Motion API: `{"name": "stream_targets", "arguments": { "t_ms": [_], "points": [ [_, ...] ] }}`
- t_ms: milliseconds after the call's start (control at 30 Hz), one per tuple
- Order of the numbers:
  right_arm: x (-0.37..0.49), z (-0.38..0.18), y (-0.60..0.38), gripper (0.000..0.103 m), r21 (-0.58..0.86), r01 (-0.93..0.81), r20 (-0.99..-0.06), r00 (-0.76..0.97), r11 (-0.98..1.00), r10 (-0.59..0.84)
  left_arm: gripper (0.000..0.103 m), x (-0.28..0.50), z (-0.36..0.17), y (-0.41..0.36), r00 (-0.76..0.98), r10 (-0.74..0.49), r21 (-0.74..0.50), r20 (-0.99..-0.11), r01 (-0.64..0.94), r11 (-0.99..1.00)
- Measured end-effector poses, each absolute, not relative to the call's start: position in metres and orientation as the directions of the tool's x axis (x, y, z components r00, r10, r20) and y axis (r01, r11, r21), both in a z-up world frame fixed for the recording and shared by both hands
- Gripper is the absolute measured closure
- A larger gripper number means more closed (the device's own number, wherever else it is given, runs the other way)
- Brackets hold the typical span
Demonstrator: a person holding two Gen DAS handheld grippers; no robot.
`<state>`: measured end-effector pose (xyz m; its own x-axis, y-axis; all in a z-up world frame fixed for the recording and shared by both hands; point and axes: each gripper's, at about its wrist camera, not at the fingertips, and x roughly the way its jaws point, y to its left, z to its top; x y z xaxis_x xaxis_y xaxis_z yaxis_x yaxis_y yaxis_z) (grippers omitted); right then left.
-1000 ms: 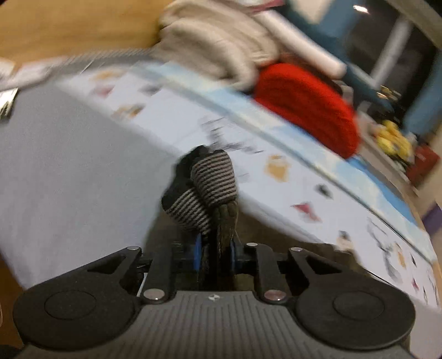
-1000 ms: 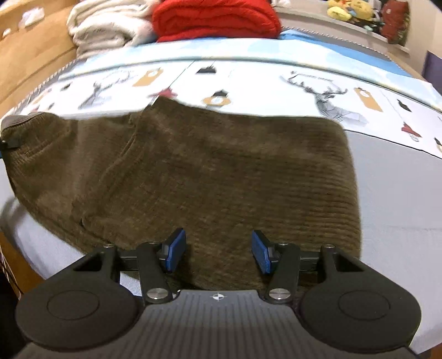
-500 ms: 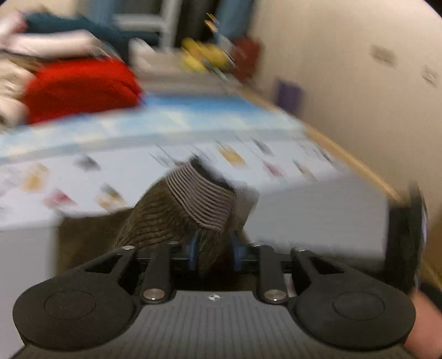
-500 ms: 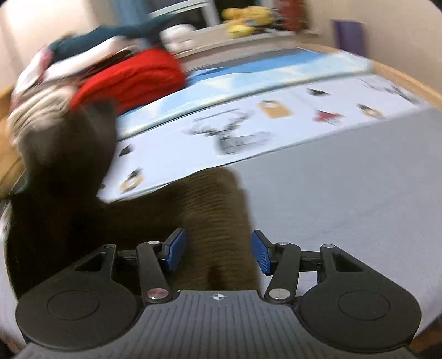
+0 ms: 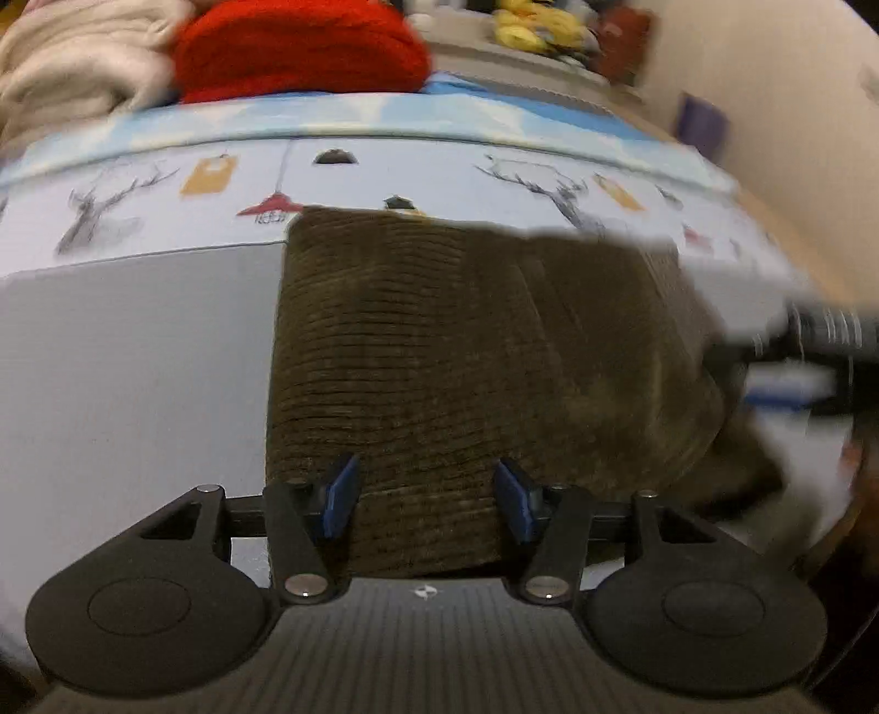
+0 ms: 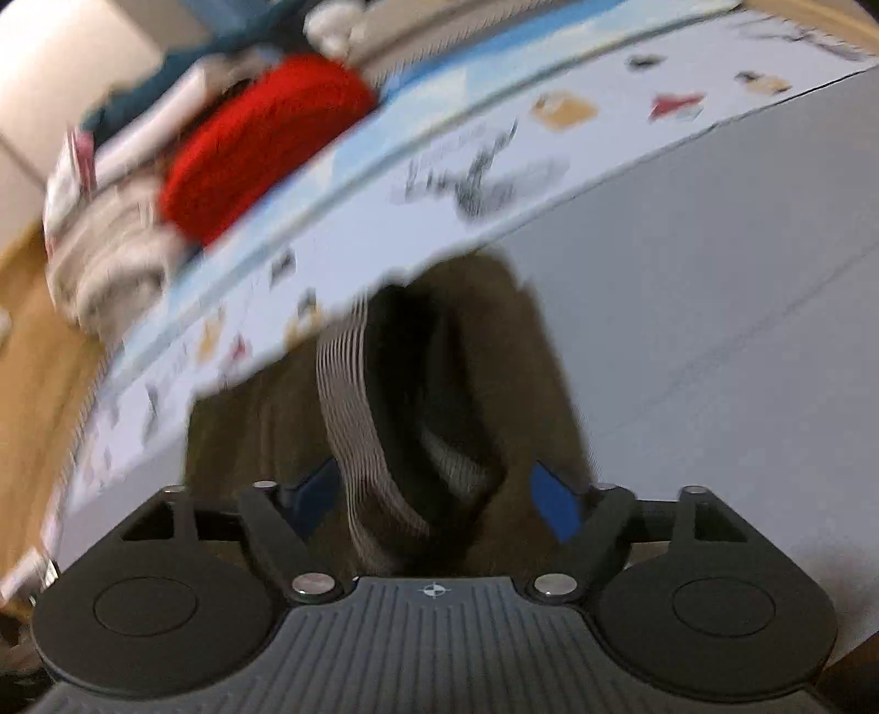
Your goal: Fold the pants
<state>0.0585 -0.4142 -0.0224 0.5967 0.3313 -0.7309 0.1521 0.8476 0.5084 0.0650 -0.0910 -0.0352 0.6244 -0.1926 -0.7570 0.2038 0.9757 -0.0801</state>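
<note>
While both grippers' jaws are opening, left gripper [image 5: 426, 497] and right gripper [image 6: 437, 497] grip nothing; the fold looks just laid. The pants [image 5: 467, 351] lie doubled near the bed's [image 5: 126, 351] front edge. Next likely calls for smoothing or another fold.

Bedroom in a home. Bed [image 5: 137, 351] with grey sheet and a printed cover of deer and lanterns. Folded red knit [image 5: 299, 46] and cream blankets [image 5: 82, 71] piled at the far edge. Yellow soft toys [image 5: 527, 27] on a ledge behind; wooden floor [image 6: 33, 351].
</note>
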Motion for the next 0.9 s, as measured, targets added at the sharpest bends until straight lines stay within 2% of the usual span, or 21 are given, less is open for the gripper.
{"name": "stream_targets", "arguments": {
  "t_ms": [67,167,200,233,333,433,533,633,733,767,800,867,900],
  "points": [
    [0.062,-0.026,-0.400,0.020,0.438,0.132,-0.761,0.581,0.889,0.289,0.043,0.060,-0.039,-0.096,0.652,-0.184,-0.038,-0.736,0.232,0.972],
    [0.065,-0.027,-0.394,0.020,0.410,0.136,-0.766,0.588,0.902,0.260,0.043,0.064,-0.039,-0.093,0.643,-0.194,-0.065,-0.741,0.219,0.974],
    [0.066,-0.027,-0.393,0.024,0.405,0.141,-0.766,0.592,0.903,0.251,0.043,0.061,-0.040,-0.090,0.646,-0.203,-0.069,-0.736,0.226,0.972],
    [0.064,-0.026,-0.391,0.041,0.402,0.138,-0.762,0.599,0.905,0.247,0.043,0.055,-0.041,-0.088,0.651,-0.210,-0.069,-0.730,0.235,0.969],
    [0.055,-0.019,-0.383,0.066,0.371,0.081,-0.732,0.638,0.925,0.238,0.043,0.053,-0.039,-0.084,0.653,-0.225,-0.073,-0.723,0.252,0.965],
    [0.048,-0.005,-0.379,0.079,0.338,0.035,-0.688,0.692,0.941,0.221,0.043,0.045,-0.035,-0.081,0.653,-0.242,-0.084,-0.717,0.264,0.961],
    [0.036,0.020,-0.386,0.085,0.392,0.009,-0.589,0.771,0.920,0.243,0.043,0.044,-0.031,-0.078,0.658,-0.273,-0.093,-0.702,0.295,0.951],
    [0.018,0.039,-0.385,0.087,0.356,-0.015,-0.537,0.815,0.934,0.217,0.042,0.046,-0.029,-0.074,0.657,-0.308,-0.117,-0.688,0.318,0.941],
    [0.015,0.037,-0.391,0.091,0.315,0.066,-0.586,0.798,0.947,0.140,0.042,0.047,-0.029,-0.074,0.646,-0.330,-0.125,-0.688,0.342,0.931],
    [0.019,0.029,-0.394,0.094,0.296,0.115,-0.632,0.768,0.948,0.104,0.042,0.046,-0.030,-0.075,0.643,-0.331,-0.120,-0.691,0.349,0.929],
    [0.023,0.020,-0.397,0.103,0.278,0.161,-0.679,0.730,0.947,0.075,0.042,0.047,-0.030,-0.076,0.642,-0.324,-0.106,-0.695,0.353,0.929],
    [0.034,-0.006,-0.408,0.103,0.178,0.280,-0.802,0.596,0.943,-0.026,0.041,0.050,-0.033,-0.077,0.641,-0.314,-0.093,-0.700,0.354,0.931],
    [0.035,-0.016,-0.418,0.103,0.180,0.340,-0.837,0.546,0.923,-0.038,0.041,0.051,-0.034,-0.076,0.639,-0.317,-0.101,-0.701,0.351,0.931]
  ]
}}
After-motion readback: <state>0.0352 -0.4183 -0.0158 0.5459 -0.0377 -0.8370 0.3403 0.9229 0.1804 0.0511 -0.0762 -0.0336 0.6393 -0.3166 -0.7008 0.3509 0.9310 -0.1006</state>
